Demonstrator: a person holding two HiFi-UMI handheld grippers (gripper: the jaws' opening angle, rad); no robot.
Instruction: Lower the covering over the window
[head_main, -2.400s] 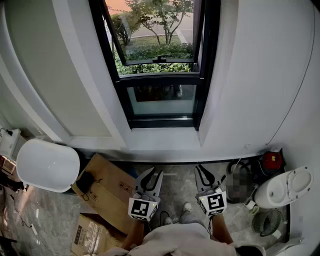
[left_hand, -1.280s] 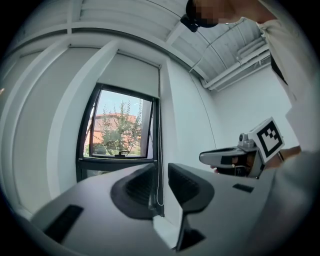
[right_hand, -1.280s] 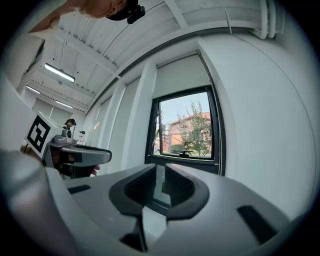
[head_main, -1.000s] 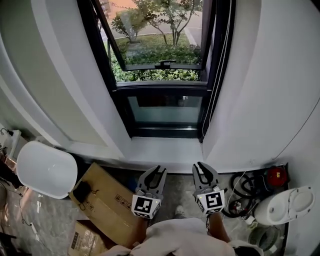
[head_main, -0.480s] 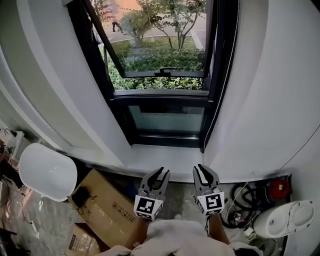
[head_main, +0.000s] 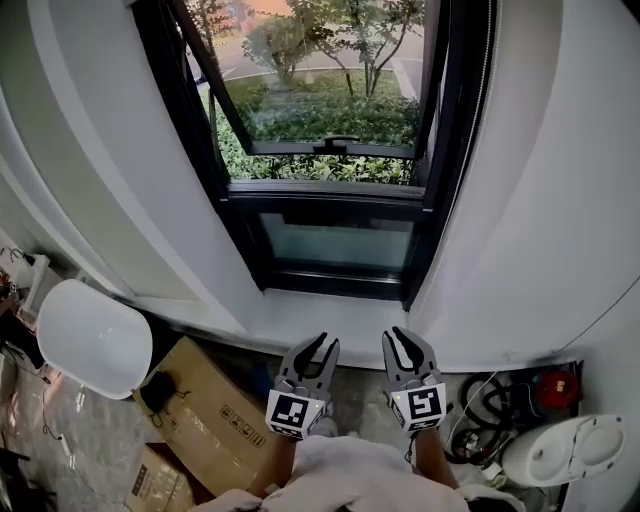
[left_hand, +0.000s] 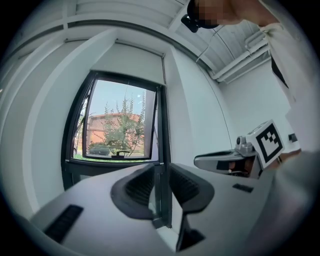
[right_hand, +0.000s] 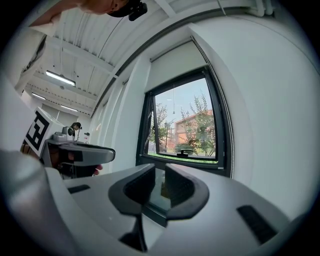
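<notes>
The left gripper (head_main: 318, 346) and the right gripper (head_main: 399, 338) are hovering side by side, held level, both pointing at the window (head_main: 335, 240) in the far wall. Their tips are sitting just near of the white sill (head_main: 300, 318), not touching it. In the left gripper view the jaws are standing a little apart. Only the dark window frame far beyond is showing through the gap, with nothing between the pads. It is the same in the right gripper view, the jaws parted a little and gripping nothing, the lower pane showing through the slot.

The covering, a pale blind (right_hand: 176, 61), is sitting high up above the glass, so the panes are showing clear, with trees (head_main: 335, 35) outside. The upper sash (head_main: 300, 148) is tilting open outward. A thin beaded cord (head_main: 487, 95) is hanging down the right side of the frame, well apart from both grippers.

On the floor, a white rounded object (head_main: 95, 338) and a cardboard box (head_main: 215, 405) are lying to the left. Coiled cables (head_main: 480, 400), a red item (head_main: 557, 385) and a white appliance (head_main: 565, 450) are crowding the right corner.
</notes>
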